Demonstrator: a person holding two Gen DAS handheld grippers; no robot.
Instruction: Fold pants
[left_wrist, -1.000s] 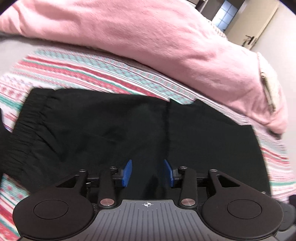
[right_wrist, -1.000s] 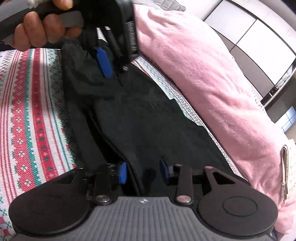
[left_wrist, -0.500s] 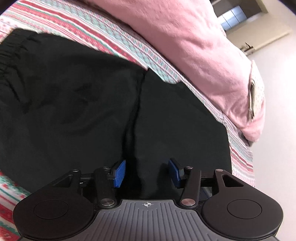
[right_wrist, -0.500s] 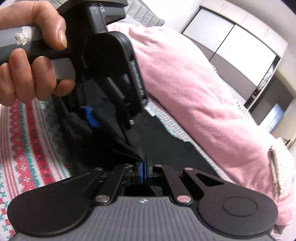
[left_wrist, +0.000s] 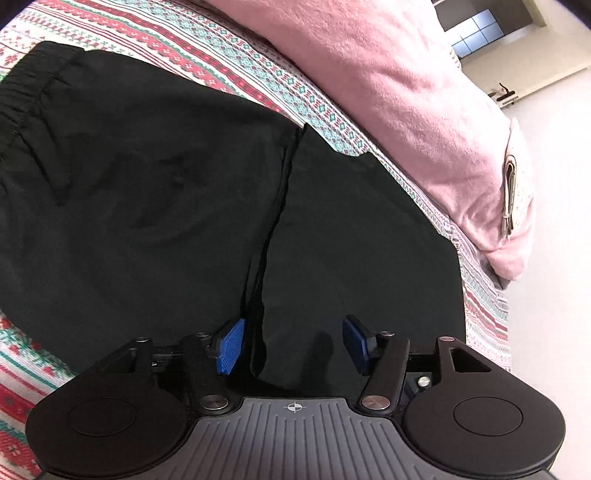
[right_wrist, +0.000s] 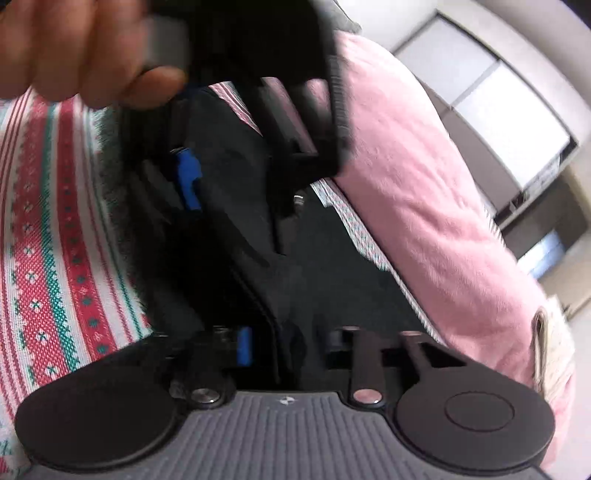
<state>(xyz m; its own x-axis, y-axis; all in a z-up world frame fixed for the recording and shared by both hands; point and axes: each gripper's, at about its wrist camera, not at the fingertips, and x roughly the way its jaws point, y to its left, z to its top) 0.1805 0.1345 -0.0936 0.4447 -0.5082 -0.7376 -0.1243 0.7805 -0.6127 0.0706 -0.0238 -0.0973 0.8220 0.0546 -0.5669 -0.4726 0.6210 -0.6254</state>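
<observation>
Black pants (left_wrist: 166, 192) lie flat on the striped bedspread (left_wrist: 229, 48), folded into a stacked rectangle with a dark edge running down the middle. The elastic waistband (left_wrist: 18, 107) is at the far left. My left gripper (left_wrist: 293, 345) is open, its blue pads just above the near edge of the pants, holding nothing. In the right wrist view the pants (right_wrist: 314, 258) lie ahead, and my right gripper (right_wrist: 286, 347) is open over their near edge. The left gripper (right_wrist: 236, 177) and the hand holding it fill the top of that view, blurred.
A thick pink blanket (left_wrist: 388, 81) lies bunched along the far side of the bed, also in the right wrist view (right_wrist: 424, 206). The red, green and white bedspread (right_wrist: 48, 236) extends to the left. White wardrobe doors (right_wrist: 491, 110) stand beyond the bed.
My right gripper was shut on a fold of the pants half a second ago and has opened, letting the cloth drop. My left gripper has opened wider and stays over the pants.
</observation>
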